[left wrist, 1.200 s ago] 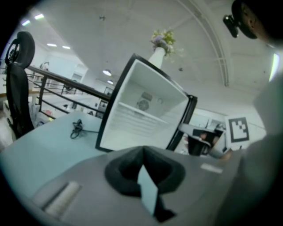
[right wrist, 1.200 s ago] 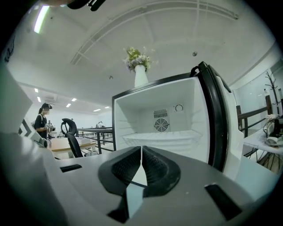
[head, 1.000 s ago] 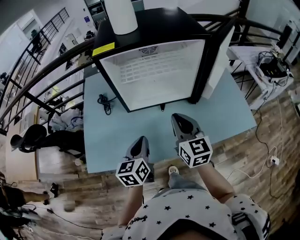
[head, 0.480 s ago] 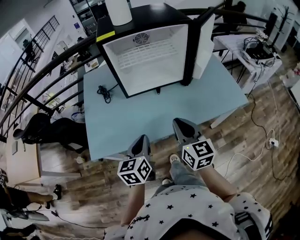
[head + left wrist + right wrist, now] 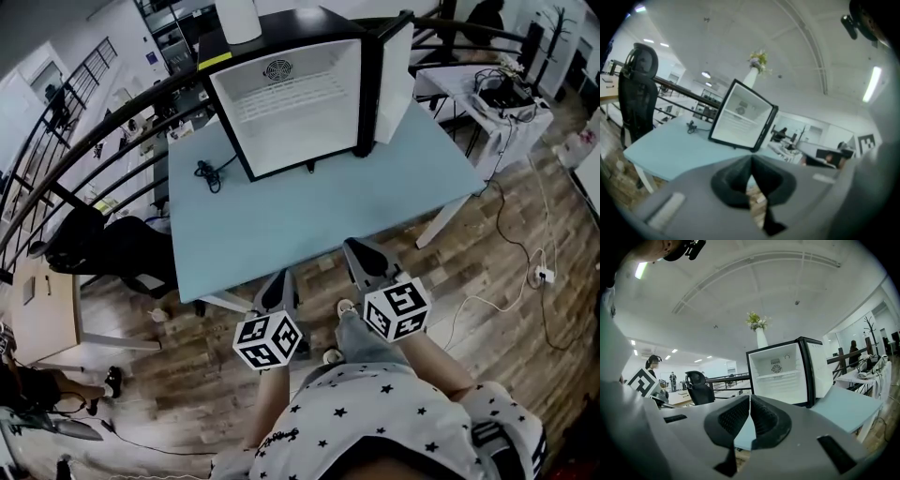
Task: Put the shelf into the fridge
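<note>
Left gripper (image 5: 280,277): jaws together with nothing between them; it is held near the table's (image 5: 309,220) near edge.
Right gripper (image 5: 356,247): jaws together and empty; it is beside the left one, by the same edge.
Wire shelf (image 5: 286,94): seated level across the mini fridge (image 5: 300,28) cavity, about mid-height.
Mini fridge: stands at the table's far edge with its door (image 5: 394,80) open on the right.
Reason for posture: the shelf appears installed, so neither gripper needs a load; the task is judged complete.
Head view only: shows a power cable (image 5: 206,173) near the far left corner.
Right gripper view only: shows flowers (image 5: 757,320) in the vase (image 5: 761,338) on top of the fridge, and an office chair (image 5: 699,385).
</note>
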Tool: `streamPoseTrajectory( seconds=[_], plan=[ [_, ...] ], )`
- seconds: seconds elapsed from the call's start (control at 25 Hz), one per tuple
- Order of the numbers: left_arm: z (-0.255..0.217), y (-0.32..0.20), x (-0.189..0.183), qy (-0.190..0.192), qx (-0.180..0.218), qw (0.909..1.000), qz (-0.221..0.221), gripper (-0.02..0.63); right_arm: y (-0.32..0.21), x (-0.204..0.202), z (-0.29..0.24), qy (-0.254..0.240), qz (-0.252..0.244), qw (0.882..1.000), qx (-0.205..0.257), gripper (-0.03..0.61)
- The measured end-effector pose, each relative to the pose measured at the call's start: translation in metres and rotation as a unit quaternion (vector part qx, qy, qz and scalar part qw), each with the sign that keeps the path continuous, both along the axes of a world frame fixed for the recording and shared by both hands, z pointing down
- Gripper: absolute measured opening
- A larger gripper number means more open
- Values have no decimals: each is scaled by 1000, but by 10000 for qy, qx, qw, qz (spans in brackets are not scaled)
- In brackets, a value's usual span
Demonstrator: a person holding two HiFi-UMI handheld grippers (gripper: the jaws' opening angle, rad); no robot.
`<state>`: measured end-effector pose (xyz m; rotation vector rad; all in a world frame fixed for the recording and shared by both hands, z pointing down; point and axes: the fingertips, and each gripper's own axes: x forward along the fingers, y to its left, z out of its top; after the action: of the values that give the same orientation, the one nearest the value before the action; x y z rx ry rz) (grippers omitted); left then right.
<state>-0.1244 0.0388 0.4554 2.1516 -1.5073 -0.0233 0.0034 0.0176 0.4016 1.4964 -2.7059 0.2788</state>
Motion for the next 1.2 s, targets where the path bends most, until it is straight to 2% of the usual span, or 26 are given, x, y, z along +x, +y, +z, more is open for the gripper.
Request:
streamPoseTrajectory(
  seconds=[0.92, 1.2],
  plan=[
    [-5, 3, -11, -22, 115, 9997, 198, 6, 8, -16, -11, 144, -20, 9998, 167, 17],
    [-4, 3, -10, 1, 107, 9998, 161, 6, 8, -15, -14, 2, 27, 9998, 177, 17]
  ],
)
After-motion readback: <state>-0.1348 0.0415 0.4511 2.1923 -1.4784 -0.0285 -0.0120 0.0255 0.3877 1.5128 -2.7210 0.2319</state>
